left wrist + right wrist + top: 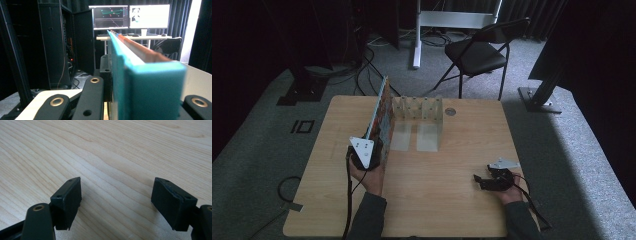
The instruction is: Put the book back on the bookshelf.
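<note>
I have the book [381, 116] pinched at its near end in my left gripper [373, 150], standing on edge and running toward the far edge of the desk [452, 200], beside the clear rack [421, 119]. It looks stiff and thin, probably a light board book, though the dim high view leaves me unsure. Gripped at one end, it could swing. My right gripper [116, 202] rests near the right edge, jaws spread and empty. The desk's centre gives open room.

Both sleeves [368, 216] were dark grey; each black gripper carried a grey three-cornered plate [363, 150], brass-ringed pivots [57, 101], and a trailing black cable [348, 200].
</note>
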`<action>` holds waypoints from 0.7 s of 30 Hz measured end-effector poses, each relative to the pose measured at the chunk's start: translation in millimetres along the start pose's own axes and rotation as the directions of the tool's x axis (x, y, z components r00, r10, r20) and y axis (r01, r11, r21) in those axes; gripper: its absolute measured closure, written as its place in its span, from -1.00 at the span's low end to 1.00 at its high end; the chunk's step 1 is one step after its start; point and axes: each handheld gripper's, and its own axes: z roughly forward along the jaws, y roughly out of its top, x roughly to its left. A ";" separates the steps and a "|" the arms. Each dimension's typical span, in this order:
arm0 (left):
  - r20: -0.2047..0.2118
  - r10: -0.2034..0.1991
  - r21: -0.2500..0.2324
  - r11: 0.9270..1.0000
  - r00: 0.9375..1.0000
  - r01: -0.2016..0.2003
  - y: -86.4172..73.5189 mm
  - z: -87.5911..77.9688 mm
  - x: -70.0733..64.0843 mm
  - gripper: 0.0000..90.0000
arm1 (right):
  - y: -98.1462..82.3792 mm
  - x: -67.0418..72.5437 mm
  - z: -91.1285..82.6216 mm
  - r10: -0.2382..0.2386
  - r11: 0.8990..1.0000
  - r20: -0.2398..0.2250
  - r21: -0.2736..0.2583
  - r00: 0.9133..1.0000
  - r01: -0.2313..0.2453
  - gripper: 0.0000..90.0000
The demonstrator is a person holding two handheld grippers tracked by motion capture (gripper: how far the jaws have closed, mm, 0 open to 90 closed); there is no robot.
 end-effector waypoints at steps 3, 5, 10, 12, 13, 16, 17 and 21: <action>0.001 0.002 -0.002 1.000 1.000 -0.002 -0.5 0.6 -1.0 0.78 | 0.0 0.0 0.0 0.000 1.000 0.000 0.000 1.000 0.000 -0.46; 0.000 0.004 -0.002 1.000 1.000 -0.004 -0.7 1.1 -1.6 0.78 | 0.0 0.0 0.0 0.000 1.000 0.000 0.000 1.000 0.000 -0.47; -0.006 0.000 -0.004 1.000 1.000 0.000 -1.3 2.1 -2.8 0.78 | 0.0 0.0 0.0 0.000 1.000 0.000 0.000 1.000 0.000 -0.47; -0.007 0.001 -0.005 1.000 1.000 -0.001 -0.9 2.4 -2.8 0.78 | 0.0 0.0 0.0 -0.001 1.000 -0.001 0.000 1.000 0.001 -0.47; -0.006 0.001 -0.005 1.000 1.000 -0.001 -0.7 2.6 -2.6 0.78 | 0.0 0.0 0.0 0.000 1.000 -0.001 0.000 1.000 0.000 -0.47; -0.006 0.001 -0.003 1.000 1.000 -0.001 -0.8 3.4 -1.8 0.78 | 0.0 0.0 0.0 0.000 1.000 -0.001 0.000 1.000 0.000 -0.47; -0.008 0.002 -0.001 1.000 1.000 -0.002 -1.1 3.5 -1.5 0.78 | 0.0 0.0 0.0 0.000 1.000 -0.001 0.000 1.000 0.000 -0.47; -0.009 -0.001 -0.003 1.000 1.000 0.001 -1.1 4.0 -1.1 0.78 | 0.0 0.1 0.0 0.001 1.000 -0.001 0.000 1.000 -0.001 -0.47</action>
